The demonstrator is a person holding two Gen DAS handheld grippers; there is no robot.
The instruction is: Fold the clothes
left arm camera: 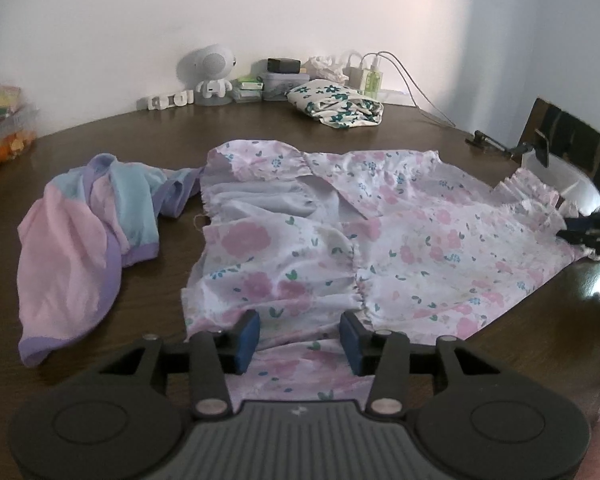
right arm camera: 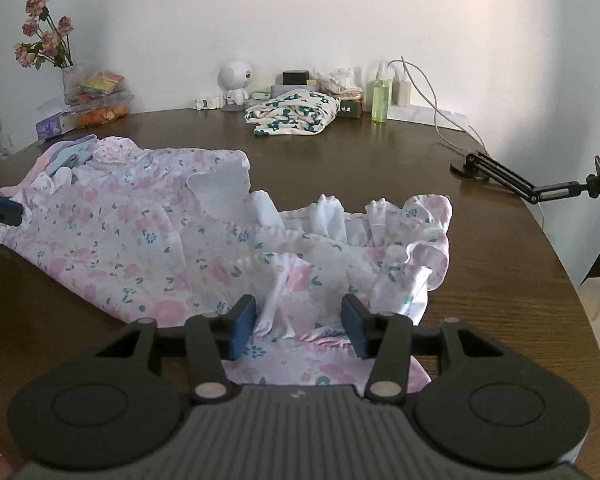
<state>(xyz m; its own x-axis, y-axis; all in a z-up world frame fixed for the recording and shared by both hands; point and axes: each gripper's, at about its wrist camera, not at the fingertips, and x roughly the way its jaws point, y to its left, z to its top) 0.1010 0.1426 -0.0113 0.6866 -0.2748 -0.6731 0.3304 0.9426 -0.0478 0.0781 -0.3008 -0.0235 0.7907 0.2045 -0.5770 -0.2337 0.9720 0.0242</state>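
Observation:
A pink floral garment [left arm camera: 380, 232] lies spread and rumpled across the dark wooden table [left arm camera: 260, 124]. My left gripper [left arm camera: 300, 334] hovers over its near edge, jaws open, with flat cloth lying between the blue pads [left arm camera: 249, 338] but not pinched. My right gripper [right arm camera: 298, 328] stands open over the ruffled end of the same garment [right arm camera: 160, 232], bunched cloth between its pads. Each gripper shows in the other view at the garment's far side: the right gripper [left arm camera: 588, 232] and the left gripper [right arm camera: 0, 208]. A pastel pink, blue and purple garment [left arm camera: 84, 232] lies crumpled to the left.
A folded cream cloth with green flowers [right arm camera: 296, 114] sits at the back by a white robot figure [right arm camera: 236, 80], a green bottle [right arm camera: 381, 100] and chargers with cables. A black phone holder arm [right arm camera: 540, 188] stands at the right edge. A vase of flowers [right arm camera: 48, 40] and snack boxes [right arm camera: 96, 100] are back left.

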